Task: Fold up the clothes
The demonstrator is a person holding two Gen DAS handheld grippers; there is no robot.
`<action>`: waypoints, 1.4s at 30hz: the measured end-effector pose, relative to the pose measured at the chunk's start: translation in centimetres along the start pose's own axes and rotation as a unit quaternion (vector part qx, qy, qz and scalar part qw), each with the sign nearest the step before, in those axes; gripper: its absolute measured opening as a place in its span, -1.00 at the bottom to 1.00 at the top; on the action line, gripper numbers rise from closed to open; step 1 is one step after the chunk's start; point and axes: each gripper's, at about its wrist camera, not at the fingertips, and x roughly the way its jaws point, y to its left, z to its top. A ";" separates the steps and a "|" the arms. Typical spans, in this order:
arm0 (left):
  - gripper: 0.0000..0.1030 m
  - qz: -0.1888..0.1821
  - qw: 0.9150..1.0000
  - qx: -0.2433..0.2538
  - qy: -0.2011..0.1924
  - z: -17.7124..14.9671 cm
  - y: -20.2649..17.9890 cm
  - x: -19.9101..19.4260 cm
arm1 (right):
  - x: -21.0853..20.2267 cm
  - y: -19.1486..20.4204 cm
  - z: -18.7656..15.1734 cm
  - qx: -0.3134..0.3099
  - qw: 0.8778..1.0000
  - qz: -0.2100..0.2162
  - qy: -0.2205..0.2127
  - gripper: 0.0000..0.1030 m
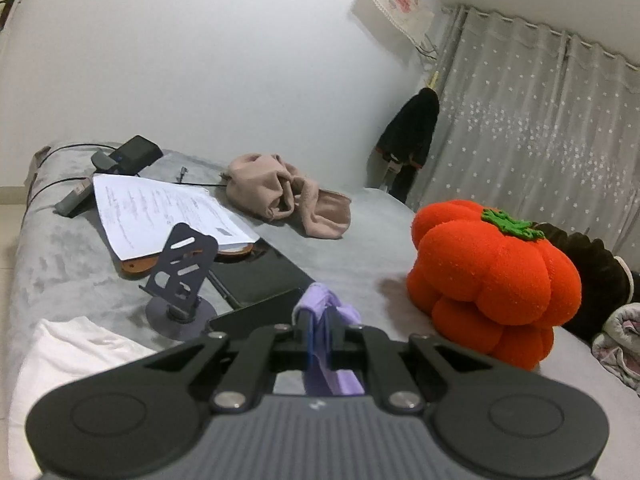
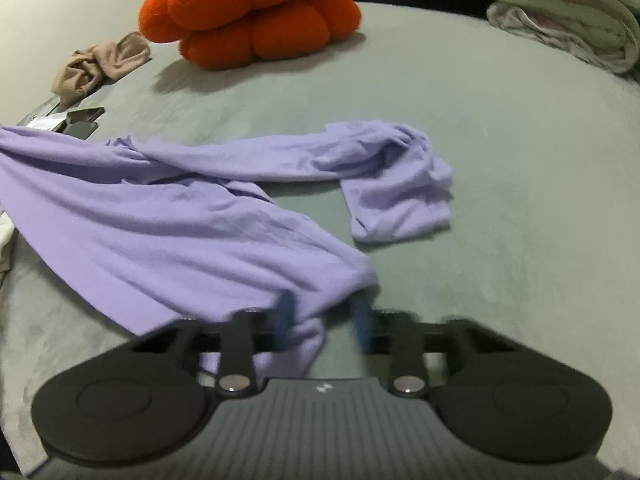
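A lilac long-sleeved garment (image 2: pixel 160 220) lies spread and creased on the grey bed (image 2: pixel 500 128), one sleeve (image 2: pixel 400 184) bent back on itself toward the right. My right gripper (image 2: pixel 324 314) is low over the garment's near edge, its blue-padded fingers (image 2: pixel 286 314) apart, with a bunched corner of the fabric lying between them; this view is motion-blurred. In the left wrist view, my left gripper (image 1: pixel 320 312) is shut on a fold of the same lilac garment (image 1: pixel 340 378), which pokes out above the fingertips and hangs down behind them.
An orange pumpkin plush (image 1: pixel 492 276) sits on the bed to the right. A beige garment (image 1: pixel 280 192) lies farther back. Papers (image 1: pixel 160 212), a phone stand (image 1: pixel 182 272), a dark tablet (image 1: pixel 260 276) and white cloth (image 1: pixel 72 352) crowd the left. Folded bedding (image 2: pixel 568 12) lies far right.
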 end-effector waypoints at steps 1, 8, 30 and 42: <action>-0.90 -0.008 1.000 0.002 0.003 0.0 -0.1 0.0 | -0.2 -0.1 0.2 0.005 1.000 0.000 -0.006 -0.91; -0.90 -0.093 0.993 0.012 0.074 -1.5 -2.1 0.5 | -6.4 -4.6 2.9 0.045 0.990 -0.063 -0.120 -0.94; -0.88 -0.130 0.973 0.009 0.188 -4.2 -3.3 0.7 | -9.9 -12.9 1.2 0.085 0.981 -0.156 -0.079 -0.50; -0.27 -0.067 0.965 -0.003 0.252 -5.1 -1.6 2.7 | -9.2 -20.7 -2.8 0.208 0.961 -0.183 -0.003 0.43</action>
